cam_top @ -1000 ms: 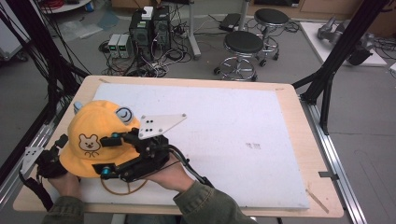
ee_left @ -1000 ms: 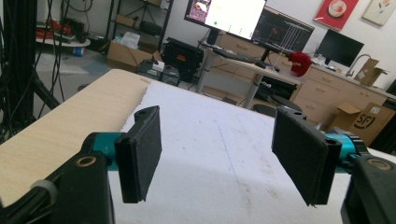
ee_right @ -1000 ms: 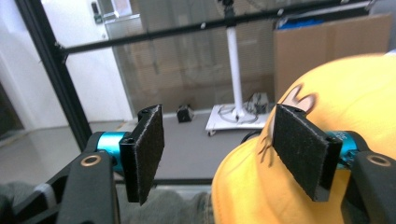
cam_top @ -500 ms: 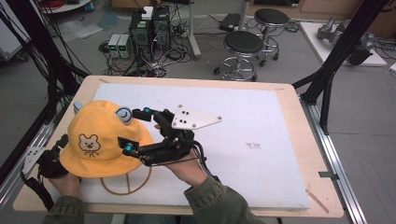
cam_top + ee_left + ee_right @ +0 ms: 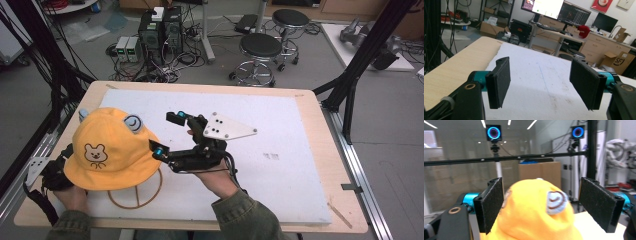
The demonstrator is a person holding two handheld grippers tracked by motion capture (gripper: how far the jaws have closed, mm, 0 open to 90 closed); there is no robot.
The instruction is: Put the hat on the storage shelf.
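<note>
Yellow hat [image 5: 107, 150] sitting at the near left of the counter [image 5: 310, 170], with both tools standing apart and empty.

The hat is lying on the white mat [image 5: 280, 130], showing a small bear face on its front, two pale blue ears with brown swirls on the crown, and a brown strap loop [image 5: 137, 192] trailing out from under the brim. The right tool [image 5: 165, 135] is hovering just beside the hat's right side, its jaws spread wide and pointing toward the crown. The left tool [image 5: 50, 172] is sitting at the hat's left edge, partly hidden by the brim; its own view is showing the jaws wide apart over bare mat. Beyond the counter, stools [image 5: 260, 50] and computer boxes [image 5: 160, 30] are standing on the floor.
</note>
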